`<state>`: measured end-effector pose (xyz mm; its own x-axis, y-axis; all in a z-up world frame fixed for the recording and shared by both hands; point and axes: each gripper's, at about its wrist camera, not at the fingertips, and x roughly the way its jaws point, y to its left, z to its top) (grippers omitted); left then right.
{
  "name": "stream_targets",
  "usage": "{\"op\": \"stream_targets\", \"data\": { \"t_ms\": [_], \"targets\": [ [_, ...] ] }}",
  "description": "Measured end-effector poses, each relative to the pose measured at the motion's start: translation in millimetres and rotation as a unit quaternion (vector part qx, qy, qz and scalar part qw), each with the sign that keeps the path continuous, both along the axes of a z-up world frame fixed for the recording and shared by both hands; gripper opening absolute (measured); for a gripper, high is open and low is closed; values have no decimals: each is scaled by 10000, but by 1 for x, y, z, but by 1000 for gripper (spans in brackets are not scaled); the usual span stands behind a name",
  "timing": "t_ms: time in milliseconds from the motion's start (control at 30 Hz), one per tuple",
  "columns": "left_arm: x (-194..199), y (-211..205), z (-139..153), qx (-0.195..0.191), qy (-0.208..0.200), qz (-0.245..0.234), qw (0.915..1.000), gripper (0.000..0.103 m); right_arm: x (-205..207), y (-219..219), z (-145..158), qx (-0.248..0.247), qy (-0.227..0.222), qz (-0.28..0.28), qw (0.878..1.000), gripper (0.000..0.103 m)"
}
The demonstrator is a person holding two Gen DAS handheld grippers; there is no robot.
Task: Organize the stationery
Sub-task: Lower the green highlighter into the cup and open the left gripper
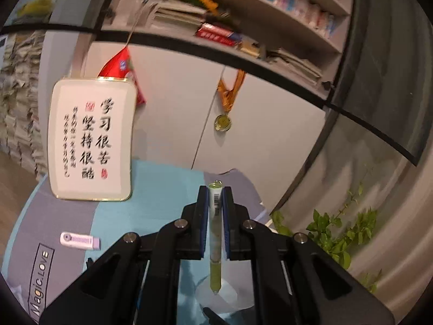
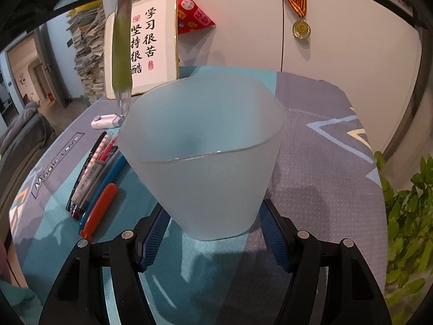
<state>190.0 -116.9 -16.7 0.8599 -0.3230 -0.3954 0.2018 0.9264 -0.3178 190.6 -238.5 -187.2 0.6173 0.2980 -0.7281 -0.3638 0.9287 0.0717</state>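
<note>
My left gripper (image 1: 216, 203) is shut on a green pen (image 1: 215, 243), held upright with its clear tip pointing down. Below the tip lies the frosted cup (image 1: 216, 296). In the right wrist view the same green pen (image 2: 123, 43) hangs in the air just left of and above the rim of the frosted cup (image 2: 203, 149). My right gripper (image 2: 213, 230) clasps the cup's base, a blue pad on each side. Several pens (image 2: 94, 173) and an orange cutter (image 2: 98, 211) lie on the cloth left of the cup.
A white-lilac correction tape (image 1: 80, 241) lies on the blue and grey tablecloth (image 2: 324, 168). A framed calligraphy board (image 1: 92, 138) leans on the cabinet, with a red pouch (image 2: 193, 10) and a medal (image 1: 223, 122) nearby. A green plant (image 2: 406, 216) stands at the right.
</note>
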Motion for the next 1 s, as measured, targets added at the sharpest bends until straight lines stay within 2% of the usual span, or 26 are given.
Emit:
{"op": "stream_targets", "data": {
  "t_ms": [100, 233, 400, 733, 1000],
  "targets": [
    [-1, -2, -1, -28, -3, -63, 10000, 8, 0, 0, 0, -8, -2, -1, 10000, 69],
    [5, -7, -13, 171, 140, -115, 9997, 8, 0, 0, 0, 30, 18, -7, 10000, 69],
    [5, -20, -26, 508, 113, -166, 9985, 8, 1, -1, 0, 33, 20, -4, 10000, 69],
    [-5, -25, -41, 855, 188, -333, 9956, 8, 1, -1, 0, 35, 23, -6, 10000, 69],
    [-7, -21, -59, 958, 531, -487, 9928, 8, 1, -2, -2, 68, 91, -8, 9999, 69]
  ]
}}
